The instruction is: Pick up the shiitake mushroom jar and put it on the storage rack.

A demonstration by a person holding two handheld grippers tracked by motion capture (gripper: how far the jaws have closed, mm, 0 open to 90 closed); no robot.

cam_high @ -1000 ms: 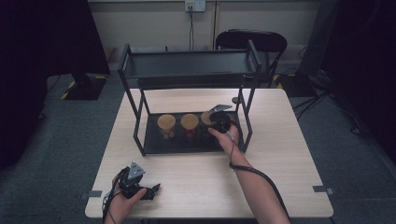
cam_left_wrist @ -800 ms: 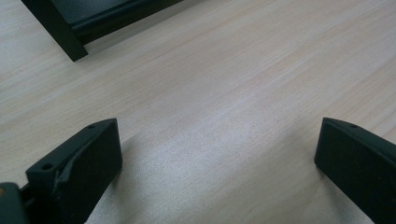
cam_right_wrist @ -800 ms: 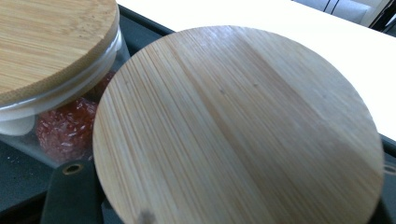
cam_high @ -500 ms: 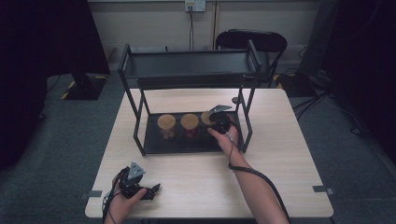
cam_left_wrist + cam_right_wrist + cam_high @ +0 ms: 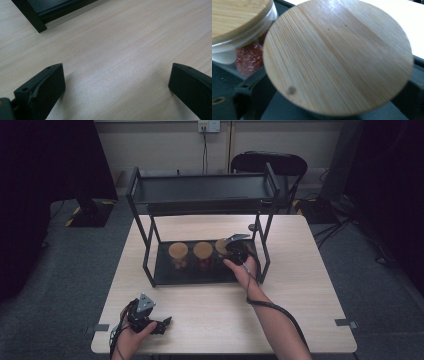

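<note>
Three glass jars with round bamboo lids stand in a row on the lower tray (image 5: 165, 271) of a black two-tier shelf. My right gripper (image 5: 226, 250) reaches in from the front, under the top tier, at the rightmost jar (image 5: 220, 245). Its jaws have just been opening. That jar's lid (image 5: 337, 55) sits between them, with one black jaw on each side and no visible press on the glass. The middle jar (image 5: 237, 22) beside it holds red pieces. My left gripper (image 5: 164, 323) rests on the table's front left, open, with bare wood between its jaws (image 5: 117, 82).
The shelf's top tier (image 5: 200, 190) hangs over the jars, and its right posts (image 5: 264, 255) stand close to my right hand. The left jar (image 5: 178, 251) is at the tray's middle. A black chair (image 5: 270, 162) stands behind the table.
</note>
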